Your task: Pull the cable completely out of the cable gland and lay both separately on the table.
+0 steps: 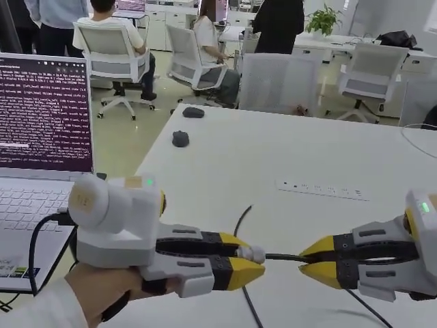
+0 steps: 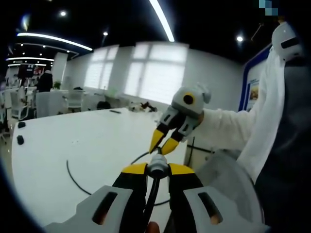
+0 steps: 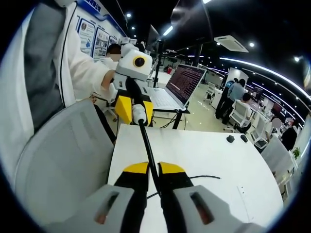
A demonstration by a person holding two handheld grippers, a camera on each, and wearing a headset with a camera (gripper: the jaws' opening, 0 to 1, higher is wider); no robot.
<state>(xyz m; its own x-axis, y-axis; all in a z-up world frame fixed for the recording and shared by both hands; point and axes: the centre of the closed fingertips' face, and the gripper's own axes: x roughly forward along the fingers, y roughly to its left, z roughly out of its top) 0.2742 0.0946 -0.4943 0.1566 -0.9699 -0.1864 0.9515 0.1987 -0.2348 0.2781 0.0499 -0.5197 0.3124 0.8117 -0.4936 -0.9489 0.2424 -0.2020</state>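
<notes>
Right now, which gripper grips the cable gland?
The left gripper: its jaws clamp the pale cable gland; the right gripper pinches only black cable.

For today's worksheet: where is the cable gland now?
Head view, low centre: the cable gland is clamped in the left gripper, the cable running from it to the right gripper.

left gripper point(image 1: 251, 261): yellow-tipped jaws clamped on small white plastic cable gland point(image 1: 255, 255) | right gripper point(image 1: 305, 260): jaws pinched on thin black cable point(image 1: 283, 257), near the gland | cable straight between them, above white table point(image 1: 273, 157) | open laptop point(image 1: 41, 116), purple terminal screen, far left | flat white power strip point(image 1: 321, 190) lying beyond
</notes>
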